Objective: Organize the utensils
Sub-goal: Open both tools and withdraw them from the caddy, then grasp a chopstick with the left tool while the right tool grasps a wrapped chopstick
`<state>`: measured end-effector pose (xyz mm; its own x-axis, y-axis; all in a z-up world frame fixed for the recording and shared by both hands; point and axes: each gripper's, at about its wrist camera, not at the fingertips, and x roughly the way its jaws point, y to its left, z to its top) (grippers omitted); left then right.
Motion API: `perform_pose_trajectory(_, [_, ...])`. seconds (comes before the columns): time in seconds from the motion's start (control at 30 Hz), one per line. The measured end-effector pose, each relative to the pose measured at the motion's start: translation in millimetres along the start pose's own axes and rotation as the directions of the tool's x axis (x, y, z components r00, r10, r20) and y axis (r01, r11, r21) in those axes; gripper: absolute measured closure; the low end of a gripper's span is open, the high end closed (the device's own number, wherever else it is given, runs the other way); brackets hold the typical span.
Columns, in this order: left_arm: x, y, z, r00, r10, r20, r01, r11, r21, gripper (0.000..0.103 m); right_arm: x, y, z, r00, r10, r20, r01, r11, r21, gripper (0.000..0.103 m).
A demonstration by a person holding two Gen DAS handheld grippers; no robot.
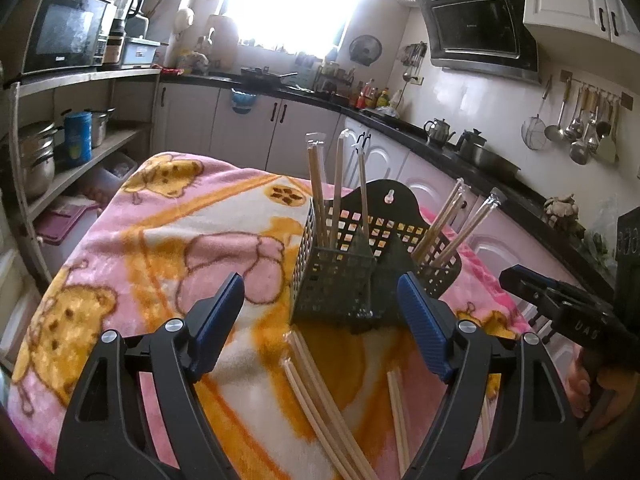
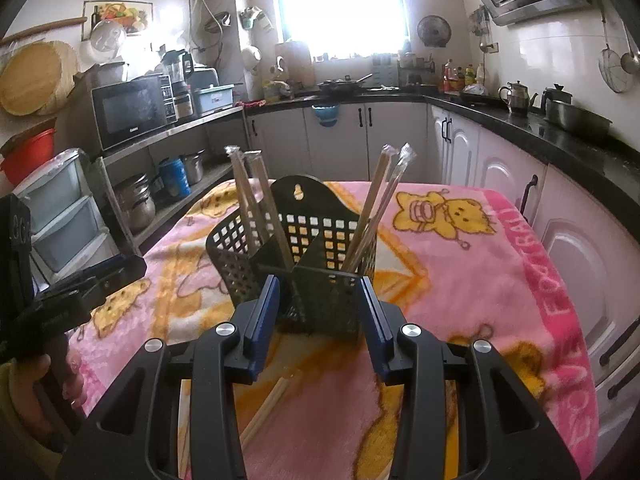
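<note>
Jaws of left gripper (image 1: 320, 312) wide apart, right gripper (image 2: 320, 316) part-open, both empty; chopsticks (image 1: 320, 392) lie near holder (image 1: 344, 280).

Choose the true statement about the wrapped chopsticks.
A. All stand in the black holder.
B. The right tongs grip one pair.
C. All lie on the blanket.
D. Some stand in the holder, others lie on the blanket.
D: several chopsticks stand upright in the holder, while others lie flat on the blanket in front of it.
</note>
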<state>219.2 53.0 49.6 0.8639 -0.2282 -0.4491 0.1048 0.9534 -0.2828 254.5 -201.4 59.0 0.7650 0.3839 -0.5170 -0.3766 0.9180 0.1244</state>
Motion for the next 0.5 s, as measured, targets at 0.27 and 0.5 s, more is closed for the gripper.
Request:
perform_pose_trajectory(0.27, [-7,4,-18,1.0,0.008,-0.029,-0.008,1.0,-0.007,0.032,-3,11,-16,0.999,0.017,-0.035,-0.018,0.999,-0.027,0.064])
perform_pose_trajectory(0.5, [-8,8,-32,0.998,0.019,-0.066,-0.019,1.0,-0.01,0.032,-3,17,-29,0.998,0.029,-0.061,-0.031,0.999,-0.034,0.064])
